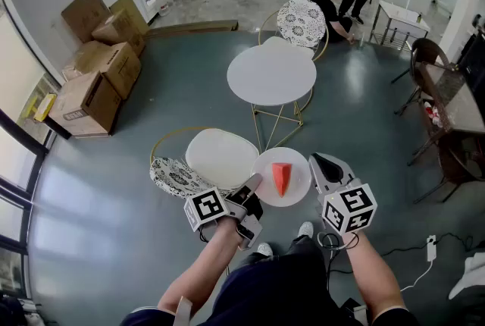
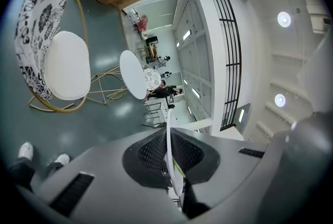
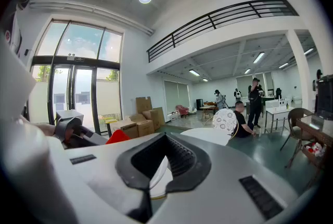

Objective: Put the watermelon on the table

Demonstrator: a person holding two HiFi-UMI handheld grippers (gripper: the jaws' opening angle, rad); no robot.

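On a small white plate held in the air just in front of the person, the watermelon slice shows as a red wedge near the plate's middle. The left gripper is clamped on the plate's left rim. Its jaws are nearly together, and the left gripper view shows the thin white edge running between the pads. The right gripper pinches the opposite rim; its own view shows the plate's edge between narrow jaws and the red tip of the slice off to the left. Both grippers point roughly level, so the plate sits flat. The round white table on gold wire legs stands ahead, well apart from the plate. A white-seated chair is just to the plate's left, and a patterned chair stands beyond the table. Cardboard boxes line the left wall, and several people stand or sit at the far end. The step in hand looks like the carry to the table. Doing it well calls for moving both grippers together at one height so the rim is neither pulled nor twisted. The plate should be held level so the wedge does not tip or slide, pass clear of the near chair, and be lowered flat onto the tabletop before either grip loosens.
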